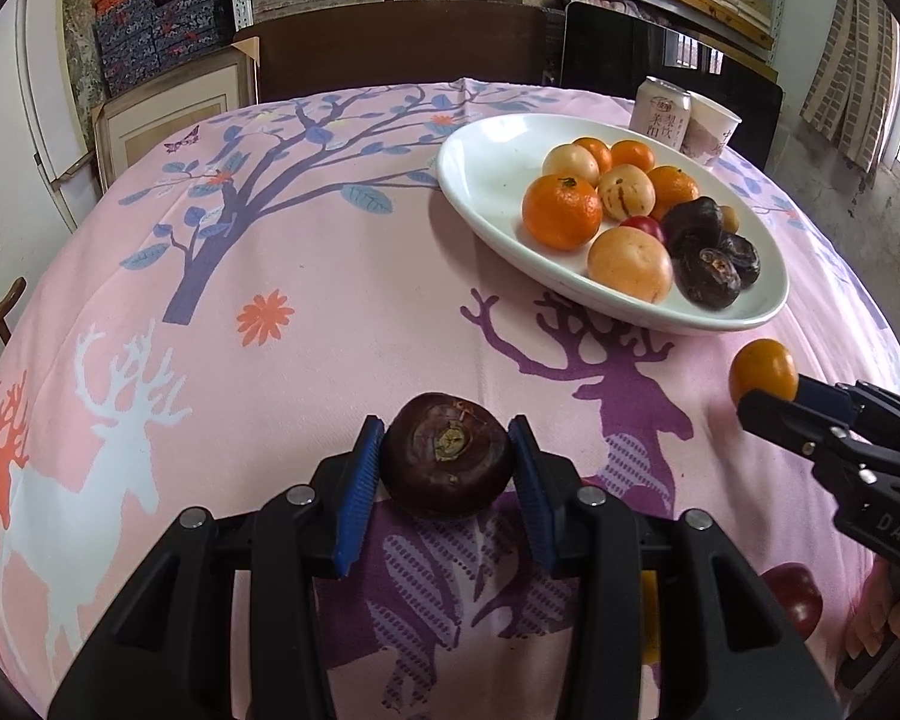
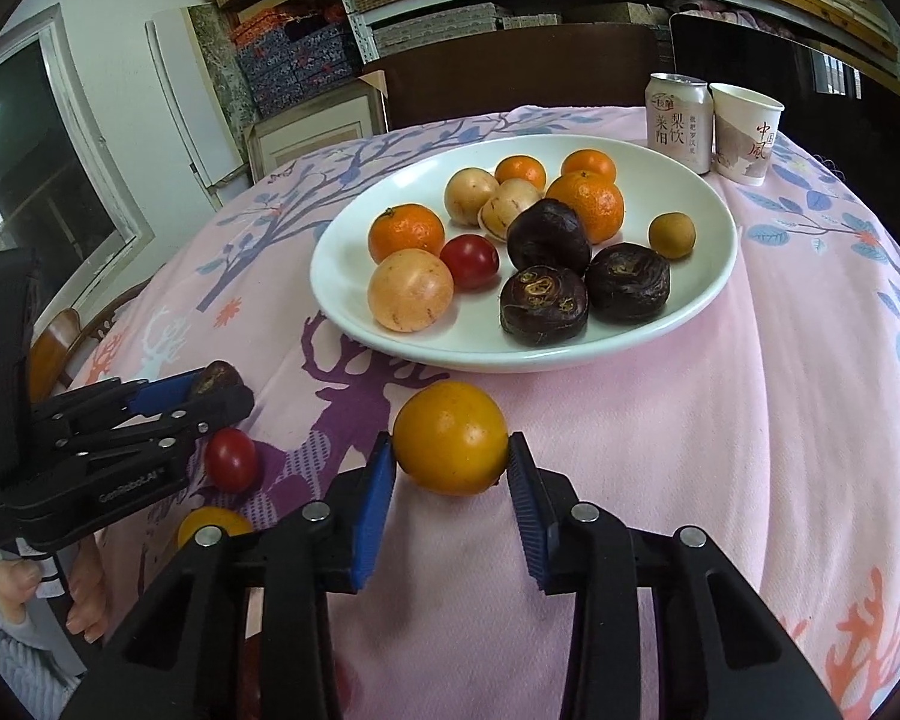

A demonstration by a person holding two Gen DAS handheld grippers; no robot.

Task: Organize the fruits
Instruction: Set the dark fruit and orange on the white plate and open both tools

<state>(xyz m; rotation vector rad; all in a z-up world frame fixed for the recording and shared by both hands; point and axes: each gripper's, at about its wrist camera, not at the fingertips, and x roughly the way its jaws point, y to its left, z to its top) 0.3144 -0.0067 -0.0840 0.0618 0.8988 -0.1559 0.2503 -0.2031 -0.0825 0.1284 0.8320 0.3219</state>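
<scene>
My left gripper is shut on a dark brown water chestnut just above the pink cloth; it also shows in the right wrist view. My right gripper is shut on a yellow-orange tomato, seen from the left wrist view near the plate's front rim. The white plate holds oranges, pale round fruits, a red tomato and three water chestnuts.
A red cherry tomato and a small yellow tomato lie on the cloth by the left gripper. A drink can and a paper cup stand behind the plate. Shelves and a chair back lie beyond the table.
</scene>
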